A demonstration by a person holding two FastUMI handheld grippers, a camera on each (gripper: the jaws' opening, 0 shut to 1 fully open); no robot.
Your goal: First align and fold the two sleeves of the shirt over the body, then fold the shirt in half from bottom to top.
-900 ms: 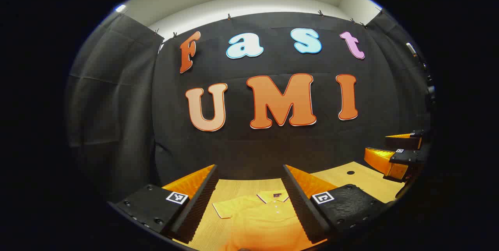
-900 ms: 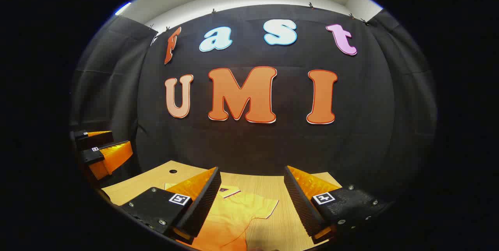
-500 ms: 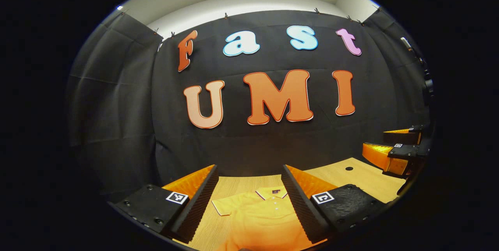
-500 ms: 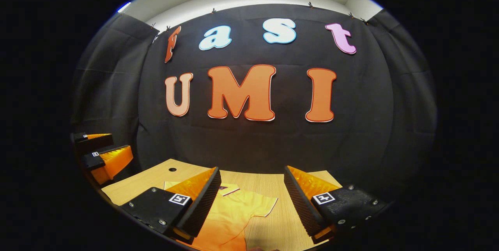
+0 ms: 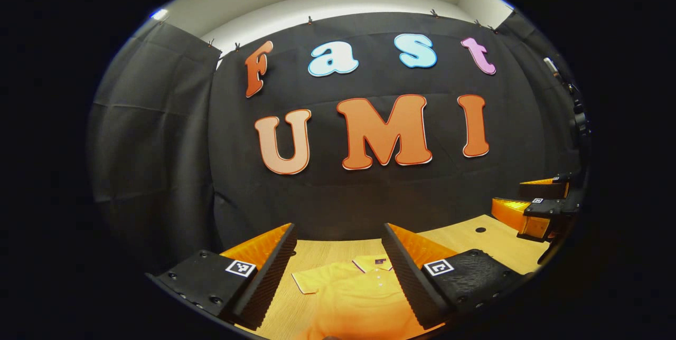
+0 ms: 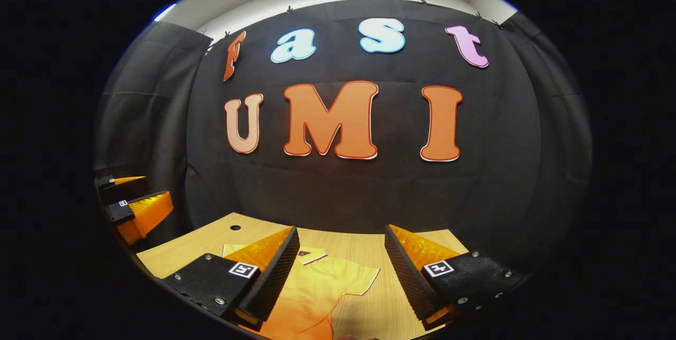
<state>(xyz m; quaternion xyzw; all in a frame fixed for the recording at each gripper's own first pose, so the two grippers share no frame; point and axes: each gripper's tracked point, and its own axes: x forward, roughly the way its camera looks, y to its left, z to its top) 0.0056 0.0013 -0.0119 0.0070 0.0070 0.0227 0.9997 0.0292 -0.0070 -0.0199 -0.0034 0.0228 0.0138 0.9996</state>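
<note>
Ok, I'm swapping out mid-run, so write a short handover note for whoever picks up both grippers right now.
Left gripper: open, holding nothing, above the shirt's collar side.
Right gripper: open, holding nothing, above the shirt's right sleeve.
Shirt: flat on the wooden table, collar toward the wall, both sleeves spread out.
Done: nothing folded.
Left: fold both sleeves over the body, then fold bottom to top.

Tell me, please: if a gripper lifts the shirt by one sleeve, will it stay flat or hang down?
Probably it will hang down. The shirt lies flat on the table as thin cloth, so it looks floppy and light. The sleeve would likely rise first and drag the body after it. It should not roll or tip, though it may bunch up.
</note>
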